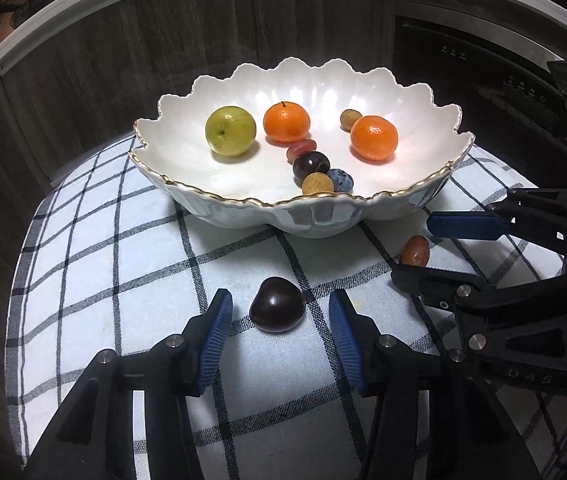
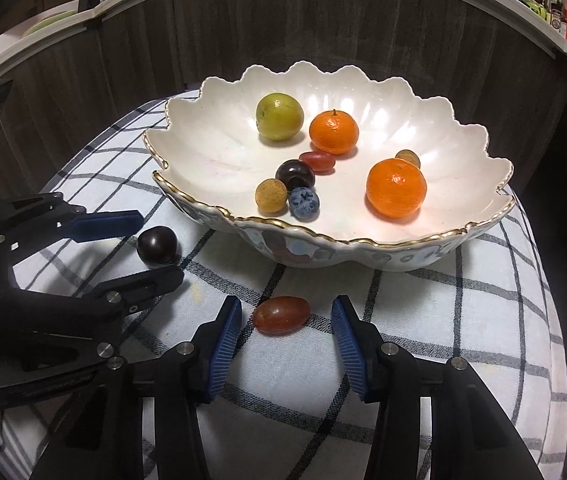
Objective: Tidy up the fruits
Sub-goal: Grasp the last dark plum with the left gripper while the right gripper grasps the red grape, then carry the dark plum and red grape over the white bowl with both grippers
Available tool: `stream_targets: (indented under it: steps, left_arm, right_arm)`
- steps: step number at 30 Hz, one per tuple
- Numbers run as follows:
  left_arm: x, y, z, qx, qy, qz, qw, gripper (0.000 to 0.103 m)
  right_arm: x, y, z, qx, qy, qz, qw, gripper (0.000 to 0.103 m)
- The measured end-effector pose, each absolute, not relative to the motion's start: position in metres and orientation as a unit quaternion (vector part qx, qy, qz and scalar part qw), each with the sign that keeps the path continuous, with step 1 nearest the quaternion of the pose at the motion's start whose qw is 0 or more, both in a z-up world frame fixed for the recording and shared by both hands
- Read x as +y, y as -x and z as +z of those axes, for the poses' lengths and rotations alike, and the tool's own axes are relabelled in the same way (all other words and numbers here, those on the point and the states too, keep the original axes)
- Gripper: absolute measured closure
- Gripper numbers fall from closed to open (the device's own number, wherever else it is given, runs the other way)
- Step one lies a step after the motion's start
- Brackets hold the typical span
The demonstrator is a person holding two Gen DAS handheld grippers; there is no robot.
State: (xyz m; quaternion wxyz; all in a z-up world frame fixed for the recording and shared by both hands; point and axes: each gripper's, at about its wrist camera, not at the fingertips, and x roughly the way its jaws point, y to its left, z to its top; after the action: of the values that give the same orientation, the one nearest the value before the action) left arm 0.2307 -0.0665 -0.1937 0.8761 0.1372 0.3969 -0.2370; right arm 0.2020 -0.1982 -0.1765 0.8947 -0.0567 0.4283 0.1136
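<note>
A white scalloped bowl [image 1: 243, 200] with a gold rim [image 2: 363, 242] stands on a checked cloth and holds a green fruit [image 1: 230, 131], two mandarins [image 1: 286, 122] [image 1: 374, 137] and several small fruits. A dark cherry [image 1: 277, 310] lies on the cloth between the open fingers of my left gripper [image 1: 279, 308], untouched. A red grape [image 2: 281, 314] lies between the open fingers of my right gripper [image 2: 286, 312], untouched. The right gripper [image 1: 419, 246] shows in the left wrist view around the grape [image 1: 415, 251]. The left gripper [image 2: 155, 240] shows in the right wrist view around the cherry [image 2: 157, 246].
The checked cloth [image 1: 123, 280] covers a small round-edged table. Dark wood cabinet fronts [image 1: 163, 40] and a black appliance [image 1: 483, 80] stand behind it. A counter with jars [image 2: 555, 4] runs along the top.
</note>
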Motion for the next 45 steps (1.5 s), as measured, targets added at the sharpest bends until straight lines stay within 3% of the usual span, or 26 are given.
stream_targets:
  steps: [7, 15, 18, 24, 28, 45]
  left_arm:
    - [-0.0681, -0.2364, -0.1990, 0.414, -0.136, -0.239, 0.868, 0.058]
    - [-0.0685, -0.2379, -0.2000, 0.416, -0.133, -0.240, 0.867, 0.059]
    - [-0.0698, -0.2383, -0.2003, 0.416, -0.134, -0.243, 0.866, 0.063]
    - [-0.0708, -0.2376, -0.2001, 0.415, -0.135, -0.243, 0.866, 0.066]
    - [-0.0692, -0.2380, -0.1996, 0.414, -0.134, -0.237, 0.868, 0.074]
    - [-0.0703, -0.2295, -0.1963, 0.414, -0.136, -0.237, 0.868, 0.076]
  right_arm:
    - [-0.1992, -0.2038, -0.1788, 0.433, 0.051, 0.115, 0.893, 0.054]
    - [-0.1992, -0.2053, -0.1824, 0.436, 0.044, 0.118, 0.891, 0.065]
    - [-0.1996, -0.2051, -0.1821, 0.435, 0.043, 0.118, 0.891, 0.072]
    - [-0.1996, -0.2060, -0.1821, 0.436, 0.042, 0.118, 0.891, 0.072]
    - [-0.1993, -0.2066, -0.1815, 0.436, 0.040, 0.117, 0.891, 0.072]
    - [-0.2013, -0.2028, -0.1741, 0.433, 0.035, 0.115, 0.893, 0.072]
